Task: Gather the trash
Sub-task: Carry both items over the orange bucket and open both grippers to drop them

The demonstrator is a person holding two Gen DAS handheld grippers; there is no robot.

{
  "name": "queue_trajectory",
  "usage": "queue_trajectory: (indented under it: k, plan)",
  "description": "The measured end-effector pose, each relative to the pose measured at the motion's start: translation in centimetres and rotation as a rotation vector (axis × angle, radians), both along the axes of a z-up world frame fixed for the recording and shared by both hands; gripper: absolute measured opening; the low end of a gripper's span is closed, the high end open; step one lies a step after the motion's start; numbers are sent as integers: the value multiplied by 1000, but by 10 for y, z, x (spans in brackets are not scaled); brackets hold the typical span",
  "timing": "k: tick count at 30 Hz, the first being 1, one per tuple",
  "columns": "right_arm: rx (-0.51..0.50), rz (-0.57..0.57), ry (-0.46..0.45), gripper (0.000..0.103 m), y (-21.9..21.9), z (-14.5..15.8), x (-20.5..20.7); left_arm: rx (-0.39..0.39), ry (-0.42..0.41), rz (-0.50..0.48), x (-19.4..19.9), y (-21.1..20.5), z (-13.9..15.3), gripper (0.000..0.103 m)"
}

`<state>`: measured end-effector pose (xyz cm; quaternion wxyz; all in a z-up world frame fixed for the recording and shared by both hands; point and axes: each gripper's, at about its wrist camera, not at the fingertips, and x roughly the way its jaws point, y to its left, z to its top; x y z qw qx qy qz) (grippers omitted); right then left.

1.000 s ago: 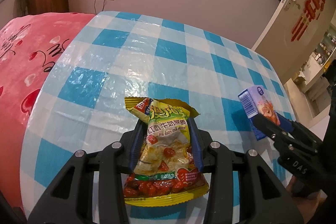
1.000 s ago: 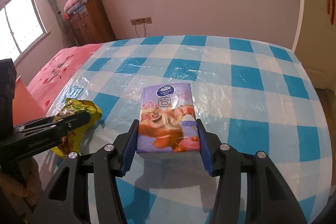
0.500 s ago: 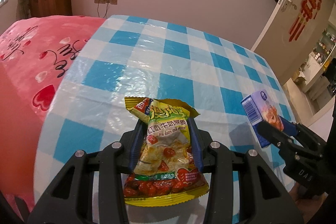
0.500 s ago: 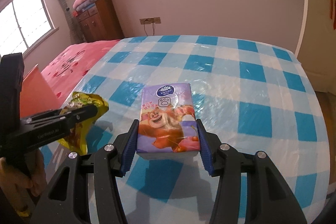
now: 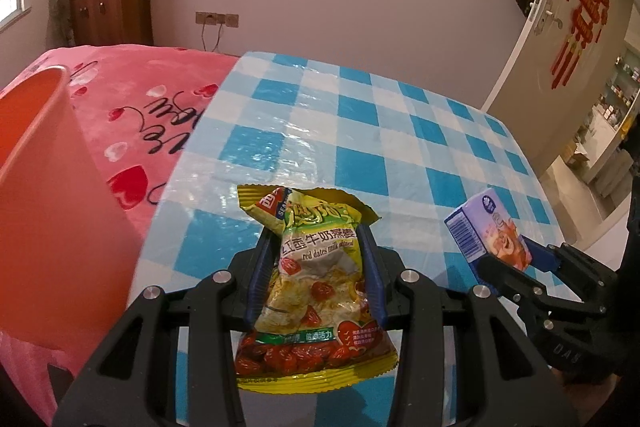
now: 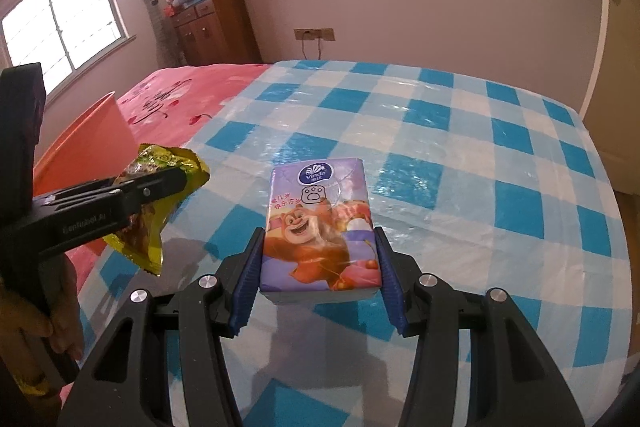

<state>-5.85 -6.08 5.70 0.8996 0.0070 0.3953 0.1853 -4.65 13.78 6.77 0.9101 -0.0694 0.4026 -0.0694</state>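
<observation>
My left gripper is shut on a yellow snack bag printed with red dates, held up above the blue-and-white checked tablecloth. My right gripper is shut on a purple tissue pack with a cartoon bear. Each wrist view shows the other tool: the tissue pack at the right of the left wrist view, the snack bag at the left of the right wrist view. An orange bin stands close at the left, beside the table's edge.
A pink bedspread with red hearts lies left of the table behind the bin. A wooden cabinet stands at the back wall, a white door at the right. A person's hand holds the left tool.
Both grippers have moved left and slightly up with their loads. The orange bin has come into the left wrist view, and more of the far wall shows.
</observation>
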Motion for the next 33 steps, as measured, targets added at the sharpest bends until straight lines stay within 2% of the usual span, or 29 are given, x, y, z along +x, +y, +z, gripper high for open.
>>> queue_trajectory:
  k: [20,33]
  plan:
    - [35,98,-34,53,38,40,-32,-3,-123,40,-47,34,52,42]
    - [57,213,-72,53,84,75,-37,-3,-210,99,-70,74,88,42]
